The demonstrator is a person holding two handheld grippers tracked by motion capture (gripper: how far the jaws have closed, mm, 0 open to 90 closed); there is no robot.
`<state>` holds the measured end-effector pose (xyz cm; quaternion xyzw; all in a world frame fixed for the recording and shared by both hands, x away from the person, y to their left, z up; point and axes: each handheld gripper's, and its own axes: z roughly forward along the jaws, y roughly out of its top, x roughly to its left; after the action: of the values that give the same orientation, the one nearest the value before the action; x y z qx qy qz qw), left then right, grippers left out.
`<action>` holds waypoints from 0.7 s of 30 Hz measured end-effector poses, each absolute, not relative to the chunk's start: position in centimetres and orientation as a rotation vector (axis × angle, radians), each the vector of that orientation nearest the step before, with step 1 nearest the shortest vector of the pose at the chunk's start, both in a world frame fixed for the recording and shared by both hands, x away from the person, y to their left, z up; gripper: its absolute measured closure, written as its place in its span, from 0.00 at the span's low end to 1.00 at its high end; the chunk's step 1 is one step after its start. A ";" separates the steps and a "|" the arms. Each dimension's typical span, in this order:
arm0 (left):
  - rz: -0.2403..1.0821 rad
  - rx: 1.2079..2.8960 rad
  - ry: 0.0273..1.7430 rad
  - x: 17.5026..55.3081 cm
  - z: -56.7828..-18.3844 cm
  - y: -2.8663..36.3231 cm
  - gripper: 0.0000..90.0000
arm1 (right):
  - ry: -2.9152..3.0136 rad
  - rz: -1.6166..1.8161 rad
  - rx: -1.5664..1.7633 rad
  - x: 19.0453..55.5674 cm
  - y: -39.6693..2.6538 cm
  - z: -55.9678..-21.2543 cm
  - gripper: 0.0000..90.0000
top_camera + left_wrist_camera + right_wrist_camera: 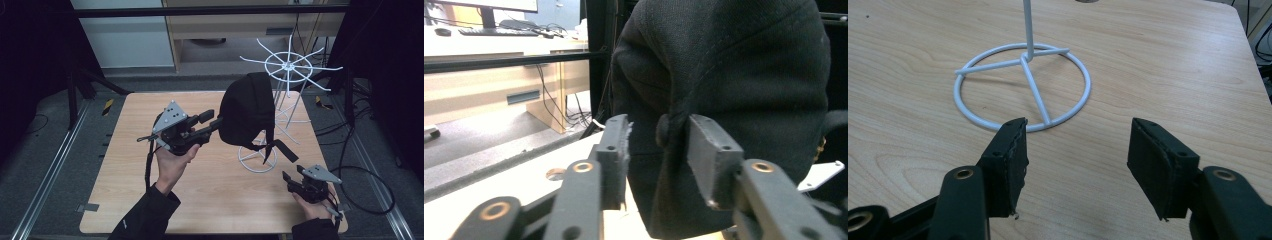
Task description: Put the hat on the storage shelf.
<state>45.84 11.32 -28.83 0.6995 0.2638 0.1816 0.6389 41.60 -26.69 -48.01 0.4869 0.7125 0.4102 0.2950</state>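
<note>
The left gripper [216, 121] is clenching the edge of a black cap [247, 110], which is hanging at its 3 o'clock over the white wire stand [257, 159]. The right gripper [291, 180] is resting released at the table's [210, 200] 5 o'clock.

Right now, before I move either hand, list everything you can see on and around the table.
Cap: one, black, sitting on a white stand near the table's middle, strap hanging below.
Wire stand: one, white, ring base on the table, under the cap.
Second wire stand: one, white, spoked top, at the table's far right.
Table: one, light wood.
Cabinet: one, light wood, on the floor beyond the table.
Left gripper: one, black, jaws at the cap's edge, fabric between them.
Right gripper: one, black, jaws apart, low over the table's near right, facing the ring base.
Hands: two, dark sleeves, entering from the near edge.
</note>
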 end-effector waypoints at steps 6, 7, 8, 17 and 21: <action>0.410 1.605 0.590 44.7 -29.5 12.4 0.51 | 1.894 1.093 1.303 41.6 -26.7 -48.0 0.45; 0.405 1.610 0.589 44.5 -29.7 12.8 0.50 | 1.894 1.093 1.303 41.6 -26.7 -48.0 0.45; 0.404 1.615 0.591 44.3 -29.9 13.1 0.48 | 1.894 1.093 1.303 41.6 -26.7 -48.0 0.44; 0.430 1.668 0.689 42.5 -33.5 17.7 0.42 | 1.891 1.087 1.306 41.6 -26.7 -48.2 0.42; 0.438 1.699 0.782 42.3 -36.3 20.4 0.41 | 1.888 1.091 1.318 41.6 -26.7 -48.2 0.40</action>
<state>42.31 20.35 -36.32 0.7249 0.3336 0.1868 0.5730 41.63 -26.71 -48.18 0.4945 0.7087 0.4093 0.2927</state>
